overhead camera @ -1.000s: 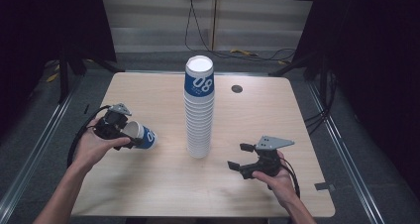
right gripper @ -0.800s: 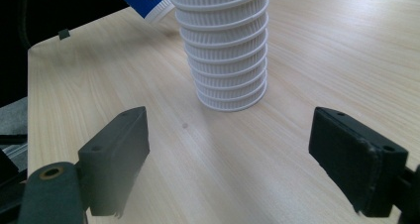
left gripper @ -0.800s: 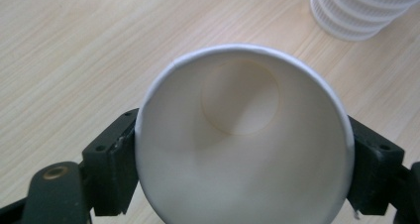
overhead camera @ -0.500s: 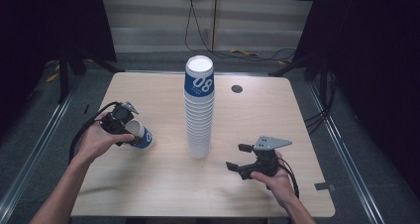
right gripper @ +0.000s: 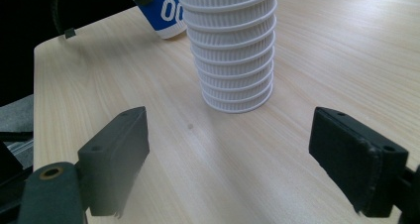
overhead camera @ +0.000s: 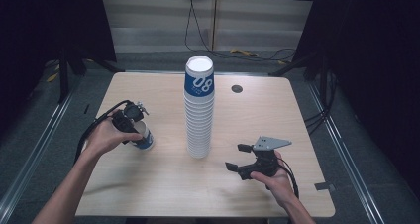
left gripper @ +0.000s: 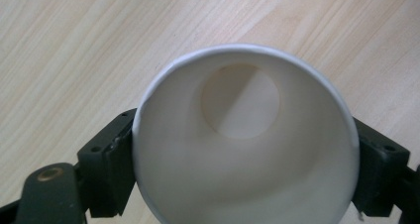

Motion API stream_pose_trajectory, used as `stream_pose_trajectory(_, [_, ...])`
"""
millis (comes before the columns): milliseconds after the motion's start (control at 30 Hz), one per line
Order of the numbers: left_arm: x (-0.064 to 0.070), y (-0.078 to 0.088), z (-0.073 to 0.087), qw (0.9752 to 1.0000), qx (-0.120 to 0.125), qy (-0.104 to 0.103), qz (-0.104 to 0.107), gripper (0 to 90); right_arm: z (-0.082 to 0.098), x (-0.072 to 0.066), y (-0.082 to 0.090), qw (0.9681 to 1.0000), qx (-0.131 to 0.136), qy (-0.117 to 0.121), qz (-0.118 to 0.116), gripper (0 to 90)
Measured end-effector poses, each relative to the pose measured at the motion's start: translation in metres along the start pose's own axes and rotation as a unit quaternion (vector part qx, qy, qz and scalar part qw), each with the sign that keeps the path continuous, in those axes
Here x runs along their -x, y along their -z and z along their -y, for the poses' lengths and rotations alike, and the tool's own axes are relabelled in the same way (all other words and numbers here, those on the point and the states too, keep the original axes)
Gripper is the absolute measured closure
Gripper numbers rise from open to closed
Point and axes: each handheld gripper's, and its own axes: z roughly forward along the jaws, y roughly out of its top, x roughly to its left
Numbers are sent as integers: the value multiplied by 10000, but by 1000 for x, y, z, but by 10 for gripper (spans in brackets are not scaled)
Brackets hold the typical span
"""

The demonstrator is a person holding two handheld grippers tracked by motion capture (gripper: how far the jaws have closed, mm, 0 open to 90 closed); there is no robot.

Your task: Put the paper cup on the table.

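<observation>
**High view: single cup tipped upright near the left edge**

High view: the left gripper (overhead camera: 130, 122) has turned the cup (overhead camera: 143, 138) from lying to nearly standing, ready to set down, well apart from the stack (overhead camera: 199, 110).

Left gripper view: jaws pinch the cup's (left gripper: 245, 140) rim; its inside is empty.

Right gripper view: the right gripper (right gripper: 247, 159) is spread wide, facing the stack's (right gripper: 233, 45) base.

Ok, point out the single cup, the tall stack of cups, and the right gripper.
single cup (overhead camera: 144, 140): high view, on its blue side wall.
stack of cups (overhead camera: 199, 127): high view, on the white ribbed rims midway up.
right gripper (overhead camera: 236, 157): high view, midway between its two fingertips.
</observation>
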Motion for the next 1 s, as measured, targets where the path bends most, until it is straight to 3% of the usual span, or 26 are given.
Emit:
stream_pose_trajectory(400, [4, -8, -7, 9997, 33, -180, -190, 150, 0, 0, 2, 10000, 28, 0, 41, 157])
stream_pose_trajectory(767, [3, -12, -3, 9995, 146, -158, -235, 133, 0, 0, 1, 10000, -2, 2, 42, 157])
stream_pose_trajectory(1000, [2, -14, 3, 9989, 378, -114, -257, 130, 0, 0, 1, 10000, 4, 10, 25, 157])
